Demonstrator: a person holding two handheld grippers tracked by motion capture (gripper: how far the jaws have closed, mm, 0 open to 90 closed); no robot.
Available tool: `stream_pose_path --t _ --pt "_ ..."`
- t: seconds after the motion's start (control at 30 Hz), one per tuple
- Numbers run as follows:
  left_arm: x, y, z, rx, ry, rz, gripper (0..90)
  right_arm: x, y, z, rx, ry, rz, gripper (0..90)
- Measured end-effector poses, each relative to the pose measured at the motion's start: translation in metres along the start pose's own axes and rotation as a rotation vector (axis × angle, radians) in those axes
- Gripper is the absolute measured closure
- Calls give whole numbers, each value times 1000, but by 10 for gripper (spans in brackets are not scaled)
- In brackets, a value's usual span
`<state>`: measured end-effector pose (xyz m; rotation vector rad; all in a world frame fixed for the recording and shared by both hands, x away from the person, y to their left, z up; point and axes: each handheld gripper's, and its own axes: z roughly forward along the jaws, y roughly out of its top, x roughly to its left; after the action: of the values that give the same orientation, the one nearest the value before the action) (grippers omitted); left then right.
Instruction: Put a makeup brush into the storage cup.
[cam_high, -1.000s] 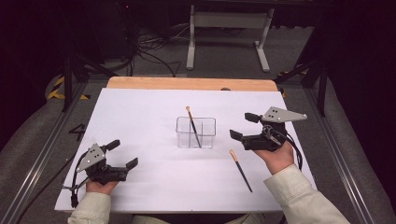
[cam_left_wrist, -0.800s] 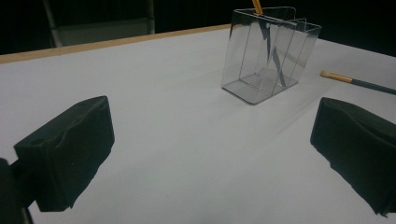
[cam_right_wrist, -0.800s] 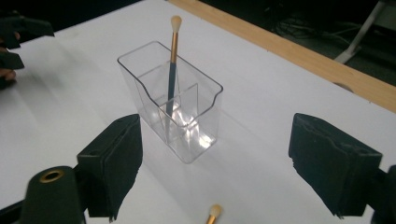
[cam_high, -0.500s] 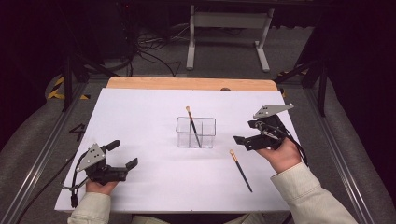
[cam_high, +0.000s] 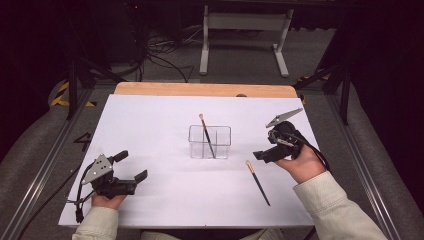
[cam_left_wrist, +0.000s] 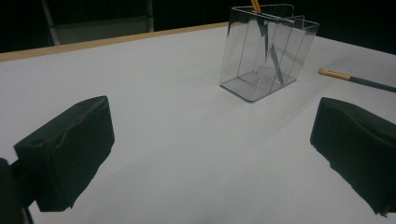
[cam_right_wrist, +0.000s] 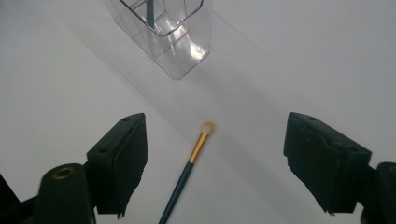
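We see a dark-handled brush (cam_high: 257, 182) with a gold collar and pale tip lying flat toward the tabletop's right edge, probably untouched.

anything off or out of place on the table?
Nothing damaged or spilled. One brush stands tilted in the clear organizer; the other brush lies loose on the white sheet beside it, under the right gripper, jaws apart.

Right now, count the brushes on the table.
2. One brush stands leaning inside the clear holder at mid-table. The other brush lies flat on the white table just right of the holder, below the right gripper. None seems hidden.
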<state>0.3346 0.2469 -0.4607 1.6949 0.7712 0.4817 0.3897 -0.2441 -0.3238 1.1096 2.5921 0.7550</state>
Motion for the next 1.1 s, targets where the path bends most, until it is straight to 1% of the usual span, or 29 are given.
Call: stream_pose_path --t 0.13,0.23,0.3,0.33,0.37,0.47,0.67,0.73,0.77,0.83,1.1 --pt "0 0 0 0 -1 0 3 -1 -1 3 37 -4 -2 223" --pt "0 0 0 0 -1 0 3 0 -1 4 49 -5 -5 223" --pt "0 0 0 -1 -2 0 3 0 -1 6 70 -10 -11 224" --pt "0 0 0 -1 -2 2 6 0 -1 8 101 -1 -16 227" --pt "0 0 0 -1 -2 2 6 0 -1 8 101 -1 -16 227" --pt "0 0 0 -2 -3 2 6 1 0 12 136 -4 -28 237" --pt "0 0 0 -1 -4 1 6 2 0 16 149 -4 -33 247" --pt "0 0 0 -5 -3 1 6 2 -1 17 154 0 -34 263" --pt "0 0 0 -3 -4 2 6 2 -1 19 162 7 -37 270" --pt "0 0 0 -3 -3 1 6 3 -3 23 177 4 -40 284" --pt "0 0 0 -3 -3 2 6 1 -7 33 209 10 -43 306"
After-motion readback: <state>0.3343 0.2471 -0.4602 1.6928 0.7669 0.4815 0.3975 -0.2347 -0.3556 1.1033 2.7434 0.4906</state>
